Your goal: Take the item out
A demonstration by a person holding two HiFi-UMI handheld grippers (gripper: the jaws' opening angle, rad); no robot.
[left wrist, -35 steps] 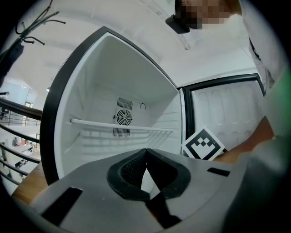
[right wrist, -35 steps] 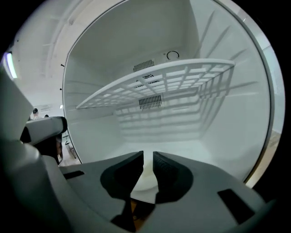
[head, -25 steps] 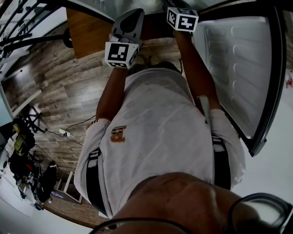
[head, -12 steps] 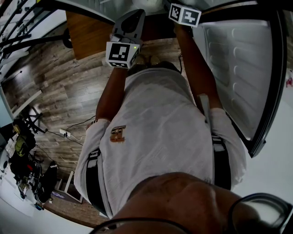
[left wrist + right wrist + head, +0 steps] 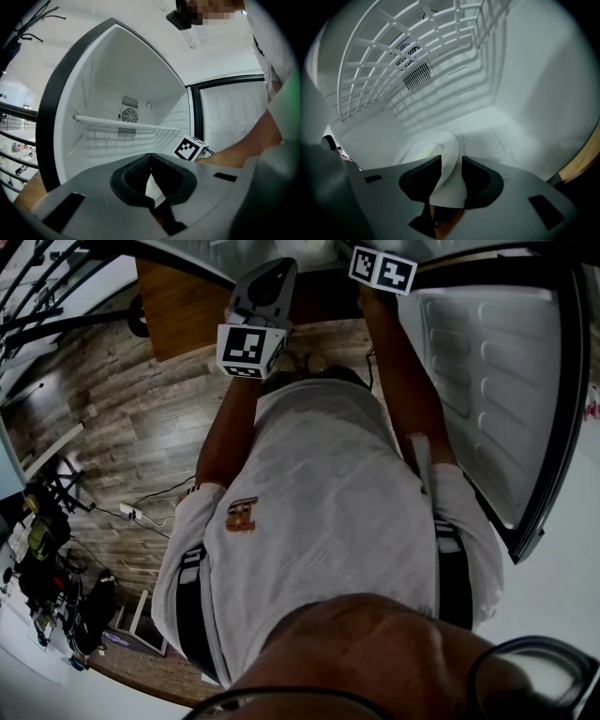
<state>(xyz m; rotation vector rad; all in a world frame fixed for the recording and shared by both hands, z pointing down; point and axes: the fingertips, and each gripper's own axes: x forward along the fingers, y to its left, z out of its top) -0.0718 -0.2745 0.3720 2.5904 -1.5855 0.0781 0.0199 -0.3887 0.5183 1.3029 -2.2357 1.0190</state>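
Observation:
A white bowl [image 5: 439, 144] rests on the pale floor of the open fridge [image 5: 84, 140], under its wire shelf [image 5: 408, 56]. My right gripper [image 5: 451, 161] reaches inside, and its jaws straddle the bowl's near rim. They have just been closing, and a wide gap still shows with the rim between them, so I read them as open. In the head view only its marker cube [image 5: 384, 270] shows. My left gripper [image 5: 151, 154] is held level outside the fridge, shut on nothing; from the head camera its grey body [image 5: 264, 292] sits left of the right arm.
The fridge door [image 5: 487, 399] stands swung open on the right, close to my right arm. A fan grille [image 5: 412, 70] sits on the back wall. Wood flooring [image 5: 122, 418] lies below, with cables and gear [image 5: 47, 568] at the far left.
The right gripper's marker cube has shifted slightly up and to the right and rolled a little. The left gripper has stayed in place.

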